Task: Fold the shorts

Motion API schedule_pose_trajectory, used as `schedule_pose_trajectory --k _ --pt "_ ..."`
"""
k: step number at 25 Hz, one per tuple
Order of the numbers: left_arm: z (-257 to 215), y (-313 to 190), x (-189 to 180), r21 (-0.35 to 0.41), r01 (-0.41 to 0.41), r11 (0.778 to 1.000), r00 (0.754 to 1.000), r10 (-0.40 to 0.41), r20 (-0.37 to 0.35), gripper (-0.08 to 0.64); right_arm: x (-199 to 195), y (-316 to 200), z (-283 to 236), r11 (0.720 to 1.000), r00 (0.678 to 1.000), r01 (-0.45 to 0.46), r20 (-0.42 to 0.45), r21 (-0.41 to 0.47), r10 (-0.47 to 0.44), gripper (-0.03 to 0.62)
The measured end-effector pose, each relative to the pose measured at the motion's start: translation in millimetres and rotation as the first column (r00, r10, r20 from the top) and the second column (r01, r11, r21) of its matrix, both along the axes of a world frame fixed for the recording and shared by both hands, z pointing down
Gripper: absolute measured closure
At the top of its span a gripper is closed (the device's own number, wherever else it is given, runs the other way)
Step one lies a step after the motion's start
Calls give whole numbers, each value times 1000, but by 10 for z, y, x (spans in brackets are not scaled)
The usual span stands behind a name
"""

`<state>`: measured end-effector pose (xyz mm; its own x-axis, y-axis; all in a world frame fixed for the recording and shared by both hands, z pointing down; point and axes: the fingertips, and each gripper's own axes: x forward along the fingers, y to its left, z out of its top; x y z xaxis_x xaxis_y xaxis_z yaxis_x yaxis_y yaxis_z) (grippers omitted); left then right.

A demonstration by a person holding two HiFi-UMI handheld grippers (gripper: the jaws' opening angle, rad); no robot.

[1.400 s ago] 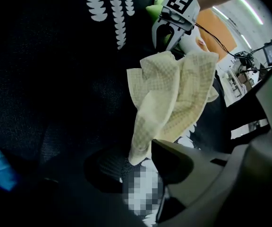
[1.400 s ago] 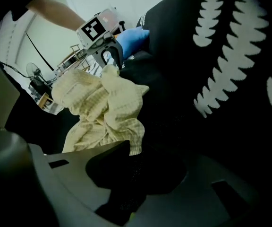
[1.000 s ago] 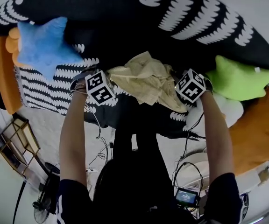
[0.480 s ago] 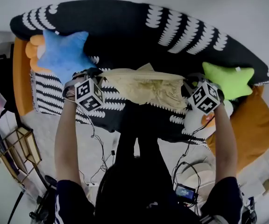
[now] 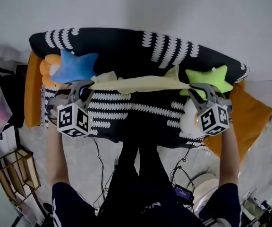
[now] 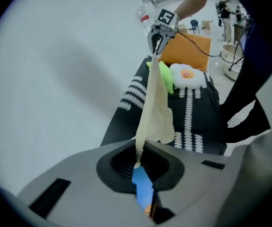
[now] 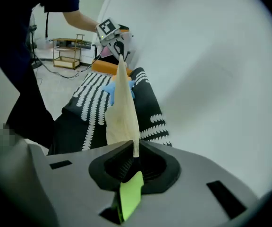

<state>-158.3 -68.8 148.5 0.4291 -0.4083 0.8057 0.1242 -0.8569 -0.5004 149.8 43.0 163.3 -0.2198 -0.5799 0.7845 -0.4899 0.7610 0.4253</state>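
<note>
My left gripper [image 5: 89, 85] and right gripper [image 5: 193, 86] are each clamped shut on one end of the pale beige fabric shorts [image 5: 136, 83]. The shorts are stretched taut in the air above the black sofa cover with white scallop stripes [image 5: 140, 110]. I'd keep both hands level and the tension even, so the cloth hangs flat. I can read no writing; the cubes carry only square markers.

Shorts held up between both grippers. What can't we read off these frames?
- Shorts: the head view shows only a thin edge-on band, and both gripper views look along it, so waistband, legs and any fold are unreadable.
- Which part the left gripper and right gripper pinch: hidden inside the dark jaw recesses.
- Small screen on the floor: head view, too small to read.
- Orange toy: head view, mostly behind the blue star cushion.
</note>
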Motion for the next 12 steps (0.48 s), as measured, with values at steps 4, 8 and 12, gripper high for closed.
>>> schedule_pose_trajectory --k 4,8,12 --pt "218 868 -249 -191 -69 979 996 79 43 546 -248 743 336 997 996 14 -84 -75 -21 545" --pt "1156 1874 -531 -460 -91 883 981 158 110 546 -504 1654 1281 964 993 -16 -114 -267 -15 543" --pt "2008 2755 -801 -660 -64 748 956 236 175 546 -791 2556 2153 907 991 -30 -134 -421 -30 543"
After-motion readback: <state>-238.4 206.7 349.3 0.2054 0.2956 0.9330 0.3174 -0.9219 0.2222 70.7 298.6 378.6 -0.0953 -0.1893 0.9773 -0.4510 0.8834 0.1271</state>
